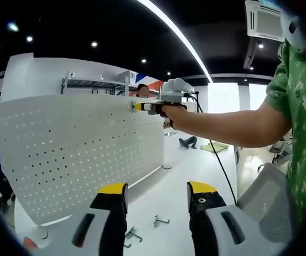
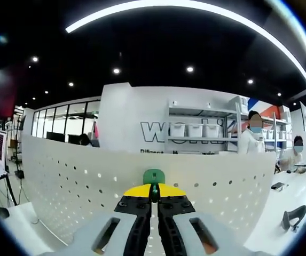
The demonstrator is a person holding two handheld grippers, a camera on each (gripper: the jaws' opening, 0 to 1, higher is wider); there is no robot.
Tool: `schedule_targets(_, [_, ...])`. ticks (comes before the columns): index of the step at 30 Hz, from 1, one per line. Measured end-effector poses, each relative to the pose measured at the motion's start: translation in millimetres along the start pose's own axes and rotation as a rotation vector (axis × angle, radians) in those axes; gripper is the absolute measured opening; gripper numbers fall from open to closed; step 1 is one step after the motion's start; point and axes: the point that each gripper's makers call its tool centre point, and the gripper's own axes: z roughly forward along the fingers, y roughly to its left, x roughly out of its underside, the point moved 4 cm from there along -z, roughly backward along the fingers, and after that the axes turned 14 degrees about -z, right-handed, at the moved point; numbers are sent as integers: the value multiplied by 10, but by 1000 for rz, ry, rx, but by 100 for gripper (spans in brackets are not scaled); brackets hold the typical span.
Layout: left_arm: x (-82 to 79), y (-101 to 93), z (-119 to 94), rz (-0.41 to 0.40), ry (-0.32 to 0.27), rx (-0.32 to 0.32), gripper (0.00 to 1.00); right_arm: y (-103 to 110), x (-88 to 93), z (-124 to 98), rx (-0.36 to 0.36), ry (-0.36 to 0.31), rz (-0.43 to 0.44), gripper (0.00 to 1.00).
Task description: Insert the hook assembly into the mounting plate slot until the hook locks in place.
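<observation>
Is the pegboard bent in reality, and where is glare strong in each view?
Left gripper view: the pegboard bows, like the ceiling light strip, which suggests fisheye distortion; windows behind the person's arm are blown out. Right gripper view: the top edge arches likewise, the strip glares, and the green piece stays sharp.

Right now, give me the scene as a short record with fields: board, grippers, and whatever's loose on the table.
board: white pegboard, upright on the table
right gripper: shut on a green hook, held up at the pegboard's top edge
left gripper: open, nothing between the jaws, low over the table
loose parts: metal hooks lying on the table by the pegboard's foot
hook locked: not yet, cannot confirm seating
</observation>
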Motion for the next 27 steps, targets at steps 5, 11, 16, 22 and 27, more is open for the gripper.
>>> schedule_targets(5, [7,4,2,-2,0,1,45,1,10,4,-1,1,-2,2])
schedule_targets(11, [3,6,0,-2,-1,0,45,5,26,2,2,0,2,2])
schedule_targets(16, [5,10,-4,-3,0,0,45,11,38,1,2,-2,1,2])
schedule_targets(22, [2,6,1,-6,-1,1,44,12,41,1,3,-6,3,1])
schedule_targets(27, [-9,11,0,-8,-6,0,44,17,53,2,2,-6,2,1])
